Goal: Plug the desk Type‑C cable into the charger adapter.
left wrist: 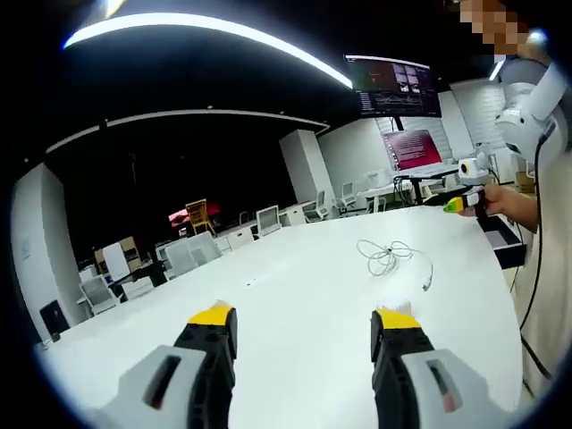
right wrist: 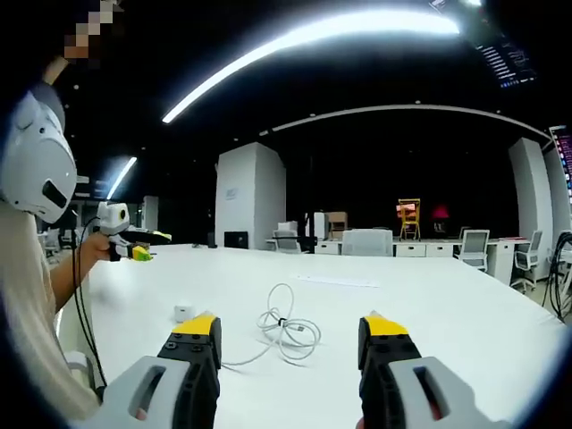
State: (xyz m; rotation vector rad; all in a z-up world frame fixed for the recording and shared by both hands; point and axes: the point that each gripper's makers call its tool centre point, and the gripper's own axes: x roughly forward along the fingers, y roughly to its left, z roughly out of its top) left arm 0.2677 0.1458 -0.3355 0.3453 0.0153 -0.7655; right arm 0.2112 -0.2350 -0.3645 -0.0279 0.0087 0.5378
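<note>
A broad white table (left wrist: pixel 295 304) with a smooth matte top takes up the lower half of both views. In the left gripper view the left gripper (left wrist: pixel 306 323) rises from the bottom edge, its grey jaws tipped with yellow standing wide apart with nothing between them. The right gripper (right wrist: pixel 290 329) in the right gripper view stands the same way, jaws spread wide and empty over the tabletop.

The white Type-C cable (right wrist: pixel 284 329) lies loosely coiled on the table at lower centre of the right gripper view, between the jaw tips and just beyond them; one loose strand trails toward the lower left. In the left gripper view the same coil (left wrist: pixel 386 255) sits right of centre, with a tail running down and right to a small plug end (left wrist: pixel 427 284).

The charger adapter (right wrist: pixel 183 312), a small white cube, rests on the table left of the coil, apart from it.

A person at the frame edge holds another yellow-tipped device (right wrist: pixel 125 241) over the table's far side.
</note>
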